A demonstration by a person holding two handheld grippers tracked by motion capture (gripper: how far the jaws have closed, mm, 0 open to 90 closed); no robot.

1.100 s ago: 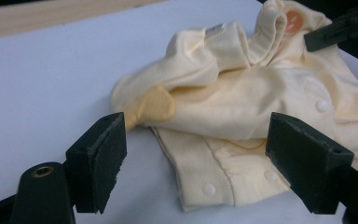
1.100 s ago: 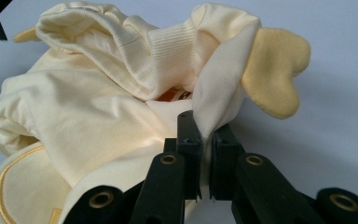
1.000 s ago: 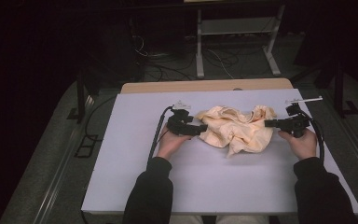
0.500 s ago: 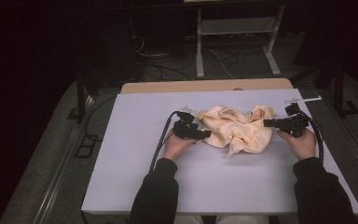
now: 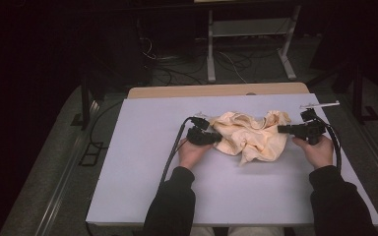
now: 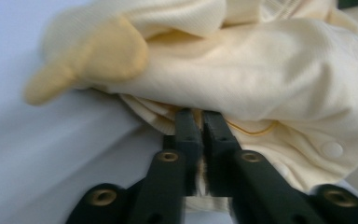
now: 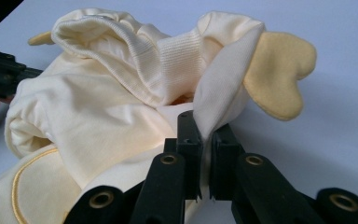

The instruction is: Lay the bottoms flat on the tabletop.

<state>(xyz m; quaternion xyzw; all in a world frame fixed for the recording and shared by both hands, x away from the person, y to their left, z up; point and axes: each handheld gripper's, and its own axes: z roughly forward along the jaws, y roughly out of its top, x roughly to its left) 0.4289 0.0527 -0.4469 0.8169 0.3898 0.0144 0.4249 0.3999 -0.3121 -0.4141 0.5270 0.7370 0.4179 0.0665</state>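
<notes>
Cream garment [image 5: 250, 135] pinched between both tongs.

A crumpled pale-yellow baby garment [image 5: 248, 136] lies bunched on the white tabletop [image 5: 142, 177], slightly right of centre toward the far side, showing ribbed cuffs, snap buttons and two deeper-yellow rounded flaps.

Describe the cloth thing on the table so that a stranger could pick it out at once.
Look at the pale grey table and find the crumpled heap between the two black grippers. That heap is a cream baby garment with ribbed cuffs, snap buttons and darker yellow ear-shaped flaps. It is the one soft, pale yellow thing there, pinched at one side by the left gripper and at the other by the right gripper.
</notes>
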